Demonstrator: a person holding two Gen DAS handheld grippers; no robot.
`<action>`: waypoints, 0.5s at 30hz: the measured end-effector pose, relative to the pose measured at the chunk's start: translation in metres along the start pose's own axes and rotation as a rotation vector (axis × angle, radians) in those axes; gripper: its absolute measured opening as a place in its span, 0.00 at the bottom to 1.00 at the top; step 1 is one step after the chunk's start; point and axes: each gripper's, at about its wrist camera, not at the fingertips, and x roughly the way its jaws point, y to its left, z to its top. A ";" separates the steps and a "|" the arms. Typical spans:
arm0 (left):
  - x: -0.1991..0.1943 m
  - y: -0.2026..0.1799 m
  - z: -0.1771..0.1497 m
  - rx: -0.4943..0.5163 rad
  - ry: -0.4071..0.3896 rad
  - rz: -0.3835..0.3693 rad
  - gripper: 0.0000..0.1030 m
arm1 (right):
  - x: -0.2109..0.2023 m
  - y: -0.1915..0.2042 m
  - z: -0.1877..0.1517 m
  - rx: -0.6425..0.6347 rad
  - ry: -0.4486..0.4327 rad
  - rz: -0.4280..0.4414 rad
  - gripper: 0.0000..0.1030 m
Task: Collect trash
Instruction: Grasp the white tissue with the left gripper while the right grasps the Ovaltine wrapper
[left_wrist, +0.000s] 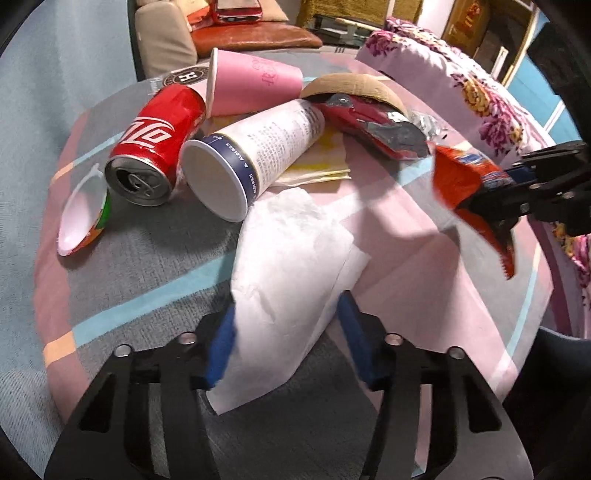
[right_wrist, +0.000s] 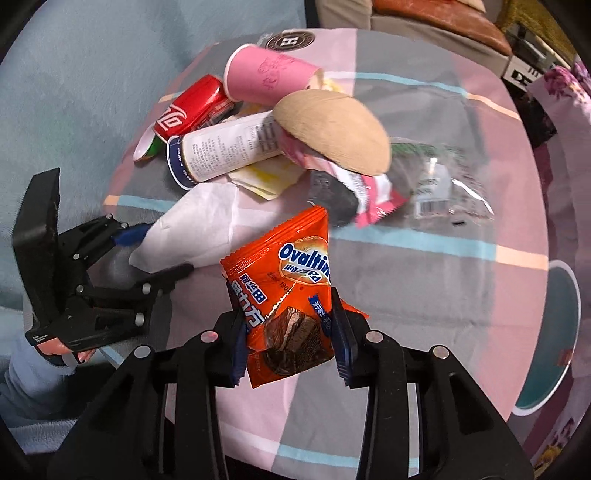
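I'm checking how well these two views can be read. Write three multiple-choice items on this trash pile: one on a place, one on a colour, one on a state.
1. Where is the white tissue?
A. between the left claw's fingers
B. inside the pink cup
C. under the can

2. What colour is the packet in the right claw?
A. green
B. orange
C. blue

3. How does the red can lie?
A. upright
B. on its side
C. crushed flat

Answers: 1 A, the left claw brackets it; 2 B, orange wrapper; 3 B, its opened top faces sideways.
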 end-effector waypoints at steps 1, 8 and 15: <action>-0.001 -0.001 -0.001 -0.005 -0.001 0.008 0.42 | -0.003 -0.003 -0.002 0.007 -0.009 -0.002 0.35; -0.013 -0.012 -0.002 -0.095 -0.029 0.001 0.08 | -0.016 -0.021 -0.016 0.062 -0.053 -0.007 0.35; -0.044 -0.045 0.018 -0.074 -0.094 -0.016 0.07 | -0.048 -0.065 -0.035 0.162 -0.130 0.003 0.35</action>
